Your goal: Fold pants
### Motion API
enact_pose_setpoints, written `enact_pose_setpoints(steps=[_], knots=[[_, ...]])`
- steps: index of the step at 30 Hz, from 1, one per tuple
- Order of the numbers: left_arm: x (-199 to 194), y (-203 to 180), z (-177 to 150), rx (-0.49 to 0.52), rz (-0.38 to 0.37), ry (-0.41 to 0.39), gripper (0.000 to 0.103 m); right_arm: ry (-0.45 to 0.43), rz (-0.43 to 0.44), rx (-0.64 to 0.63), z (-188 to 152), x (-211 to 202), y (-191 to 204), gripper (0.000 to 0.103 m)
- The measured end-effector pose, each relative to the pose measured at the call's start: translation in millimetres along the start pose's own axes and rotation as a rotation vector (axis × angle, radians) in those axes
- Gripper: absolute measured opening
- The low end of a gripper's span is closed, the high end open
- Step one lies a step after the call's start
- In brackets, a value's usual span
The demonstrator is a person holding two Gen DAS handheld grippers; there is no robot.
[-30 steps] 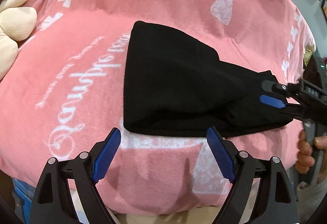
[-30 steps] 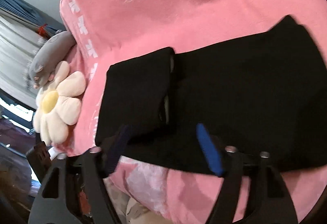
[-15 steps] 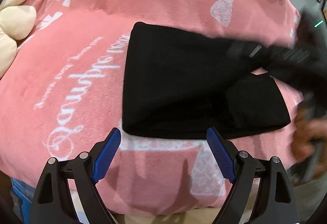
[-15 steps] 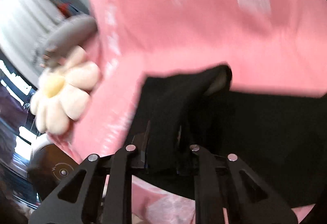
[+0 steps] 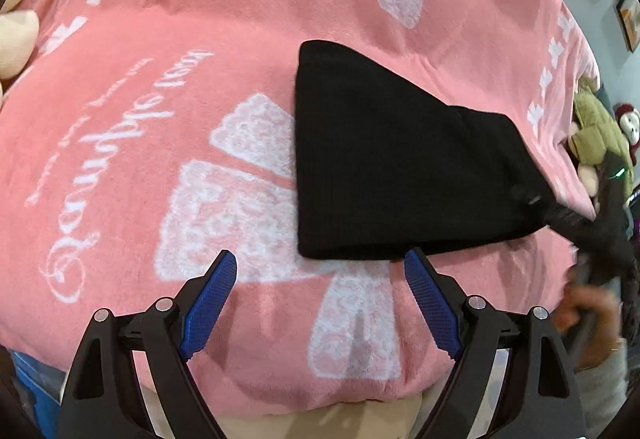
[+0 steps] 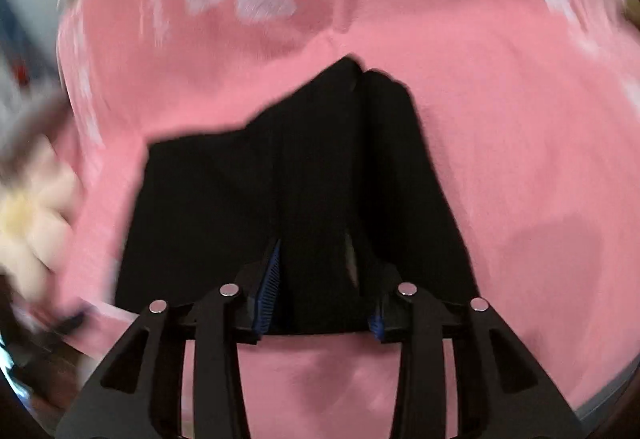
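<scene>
Only the R wrist cam shows the grip: right gripper (image 6: 320,295) clamped on a bunched fold of black pants (image 6: 304,175). L cam shows pants (image 5: 400,167) lying folded on pink blanket (image 5: 160,87), left gripper (image 5: 318,299) fingers wide apart, empty, just short of hem. Vs 1 s ago, pants folded narrower. Bare blanket left of the pants; bed edge near.

My left wrist camera looks forward and down between the spread blue pads of the left gripper (image 5: 316,299), from the near edge of the pink blanket (image 5: 168,51). My right wrist camera sits lower and closer, looking along the right gripper (image 6: 322,295), its picture blurred. Both views share the black pants (image 5: 400,167) and the blanket; the left view also catches the right gripper at its right edge.
</scene>
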State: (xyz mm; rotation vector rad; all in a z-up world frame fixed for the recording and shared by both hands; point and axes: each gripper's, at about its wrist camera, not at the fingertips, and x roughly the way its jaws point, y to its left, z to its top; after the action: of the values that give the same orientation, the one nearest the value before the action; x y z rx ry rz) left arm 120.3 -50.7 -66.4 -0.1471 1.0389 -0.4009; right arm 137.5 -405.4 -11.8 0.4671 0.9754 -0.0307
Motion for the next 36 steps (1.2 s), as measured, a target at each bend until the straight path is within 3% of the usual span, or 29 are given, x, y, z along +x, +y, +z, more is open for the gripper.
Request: enact_pose_setpoints(steps=[3,5,8,10,12,15,17,18,19,21,23,24,26,28,31,33,36], knots=[[0,1,1,-0.006,0.002,-0.017,0.083,-0.090,0.057,0.009,18,-32,-6,0.059],[6,0,4,-0.019,0.004,-0.007,0.083,-0.083,0.031,-0.029,35,-27,-7,0.059],[14,-8,9,-0.023,-0.006,0.006,0.083,-0.016,0.015,-0.103,49,14,6,0.058],[16,-15,12,-0.004,-0.002,0.001,0.083,0.047,-0.017,-0.148,51,57,9,0.034],[19,-20,16,0.016,0.022,0.002,0.083,0.021,-0.044,-0.191,53,56,19,0.016],[23,-25,22,0.043,0.061,-0.002,0.083,-0.084,-0.056,-0.237,57,19,33,0.017],[30,-25,26,0.042,0.074,0.001,0.083,-0.080,-0.138,-0.287,56,31,30,0.027],[34,-24,28,0.032,0.076,0.007,0.083,-0.024,-0.188,-0.296,53,48,23,0.031],[39,-24,29,0.021,0.078,0.018,0.083,0.008,-0.199,-0.272,49,57,14,0.031],[47,-23,30,0.008,0.100,0.043,0.083,-0.017,-0.132,-0.176,50,37,7,0.033],[48,-23,31,0.016,0.135,0.046,0.083,-0.082,-0.122,-0.113,49,8,1,0.052],[47,-23,31,0.020,0.143,0.040,0.083,-0.095,-0.126,-0.105,47,3,-2,0.066],[44,-21,32,0.010,0.148,0.027,0.083,-0.057,-0.151,-0.085,41,4,-11,0.067],[45,-19,33,-0.001,0.145,0.035,0.083,-0.020,-0.121,-0.064,34,6,-16,0.069],[49,-19,37,-0.014,0.143,0.032,0.083,-0.006,-0.140,-0.081,30,14,-15,0.086],[55,-19,40,-0.019,0.117,0.038,0.084,0.039,-0.181,-0.096,28,30,-17,0.086],[75,-17,45,-0.046,0.061,0.076,0.084,0.055,-0.163,-0.077,24,43,-22,0.093]])
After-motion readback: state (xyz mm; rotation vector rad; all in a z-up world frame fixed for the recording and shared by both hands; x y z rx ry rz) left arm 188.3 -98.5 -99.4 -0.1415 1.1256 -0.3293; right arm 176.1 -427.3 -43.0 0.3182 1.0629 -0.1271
